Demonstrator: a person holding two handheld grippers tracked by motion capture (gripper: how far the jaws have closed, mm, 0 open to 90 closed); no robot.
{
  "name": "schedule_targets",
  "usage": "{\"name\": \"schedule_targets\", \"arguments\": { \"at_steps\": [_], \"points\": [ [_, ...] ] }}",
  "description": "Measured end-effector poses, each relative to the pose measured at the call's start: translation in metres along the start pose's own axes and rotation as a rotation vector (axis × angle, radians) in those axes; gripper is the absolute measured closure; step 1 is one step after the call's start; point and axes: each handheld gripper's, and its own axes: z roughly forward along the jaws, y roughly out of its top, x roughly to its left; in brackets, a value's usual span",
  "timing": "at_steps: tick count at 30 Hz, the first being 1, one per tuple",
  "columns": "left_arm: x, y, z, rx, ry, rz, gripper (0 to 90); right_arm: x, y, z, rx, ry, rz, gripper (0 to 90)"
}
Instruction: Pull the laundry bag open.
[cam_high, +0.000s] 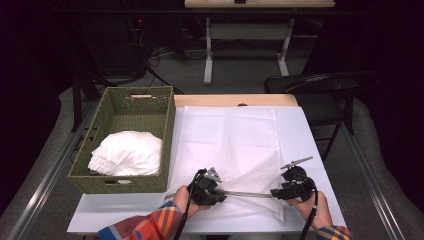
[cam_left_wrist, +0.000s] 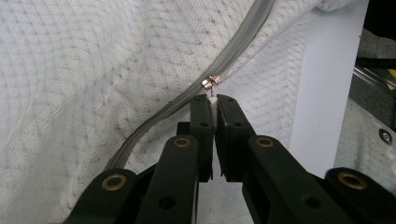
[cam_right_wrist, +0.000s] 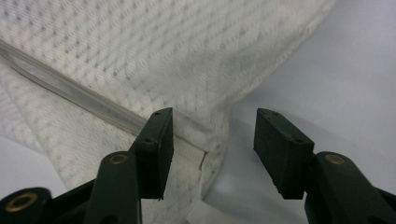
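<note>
A white mesh bag (cam_high: 230, 145) lies flat on the table, its grey zipper (cam_high: 247, 194) running along the near edge between my two grippers. My left gripper (cam_high: 222, 194) is at the zipper's left end. In the left gripper view, my left gripper (cam_left_wrist: 213, 103) is shut on the small white pull tab that hangs from the metal slider (cam_left_wrist: 211, 82). My right gripper (cam_high: 274, 193) is at the bag's near right corner. In the right gripper view, my right gripper (cam_right_wrist: 212, 137) stands open, with the bag's corner (cam_right_wrist: 198, 135) beside the left fingertip (cam_right_wrist: 159, 140).
A green woven basket (cam_high: 112, 184) stands on the left of the table with a bundle of white cloth (cam_high: 127, 152) in it. A dark chair (cam_high: 325, 87) stands past the table's far right corner. A strip of bare table (cam_high: 312, 145) runs right of the bag.
</note>
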Motion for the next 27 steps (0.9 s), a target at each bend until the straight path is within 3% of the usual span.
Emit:
{"name": "schedule_targets", "arguments": {
  "at_steps": [2, 8, 14, 18, 21, 24, 27],
  "points": [
    [-0.001, 0.0, 0.001, 0.002, 0.003, -0.001, 85.8, 0.0, -0.002, 0.003, 0.023, 0.005, 0.013, 48.4],
    [-0.001, -0.001, 0.003, 0.0, 0.005, 0.0, 85.7, 0.008, -0.001, 0.009, 0.044, -0.029, -0.032, 59.2],
    [-0.001, 0.0, 0.005, -0.019, 0.017, 0.007, 85.6, 0.012, -0.002, 0.009, 0.034, -0.01, -0.075, 83.7],
    [-0.001, 0.005, 0.008, -0.044, 0.034, -0.005, 85.4, 0.013, -0.001, 0.005, 0.02, -0.058, -0.101, 85.8],
    [0.001, 0.008, 0.008, -0.061, 0.031, -0.017, 85.5, 0.011, -0.001, -0.004, -0.029, -0.078, -0.091, 86.0],
    [-0.001, 0.009, 0.008, -0.071, 0.047, -0.007, 85.7, 0.011, -0.001, -0.011, -0.055, -0.099, -0.102, 86.1],
    [-0.003, 0.009, 0.007, -0.068, 0.046, 0.005, 86.0, 0.014, -0.002, -0.011, -0.046, -0.137, -0.117, 86.3]
  ]
}}
